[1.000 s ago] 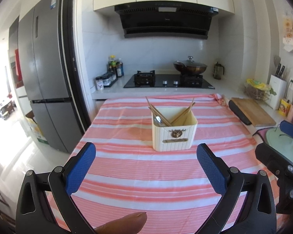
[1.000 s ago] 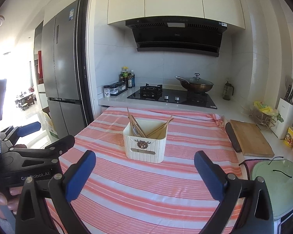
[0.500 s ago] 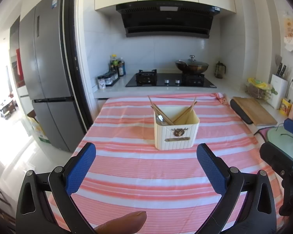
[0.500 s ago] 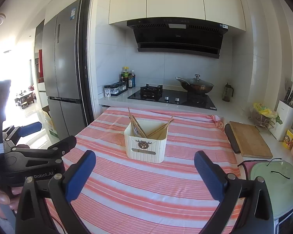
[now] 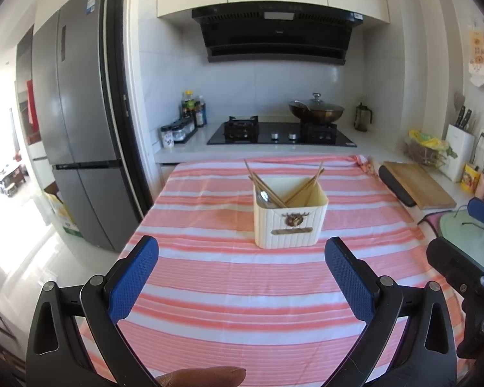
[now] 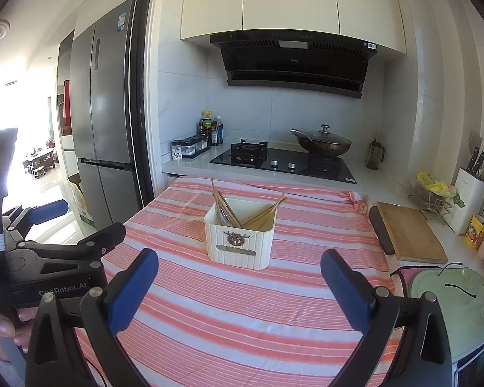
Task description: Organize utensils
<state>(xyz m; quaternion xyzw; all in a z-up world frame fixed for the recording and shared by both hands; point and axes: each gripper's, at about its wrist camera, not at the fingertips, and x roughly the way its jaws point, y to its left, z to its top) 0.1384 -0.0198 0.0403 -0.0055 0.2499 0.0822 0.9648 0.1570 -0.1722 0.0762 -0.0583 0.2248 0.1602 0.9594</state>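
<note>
Now the cream utensil holder (image 5: 290, 219) stands upright on the striped tablecloth (image 5: 229, 277), with wooden chopsticks (image 5: 264, 183) and a spoon (image 5: 264, 197) leaning inside it. Both the left gripper (image 5: 241, 274) and the right gripper (image 6: 238, 285) are on the near side of the holder, well apart from it, with jaws wide and nothing between them. Only the left wrist view shows a fingertip (image 5: 203, 375) at its bottom edge, while only the right wrist view shows the person's hand (image 6: 0, 329) on the left gripper's body.

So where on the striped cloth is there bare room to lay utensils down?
Bare striped tablecloth on every side of the cream utensil holder, widest between it and the open left gripper. Crowded along the right: cutting board, green lid, knife block.
</note>
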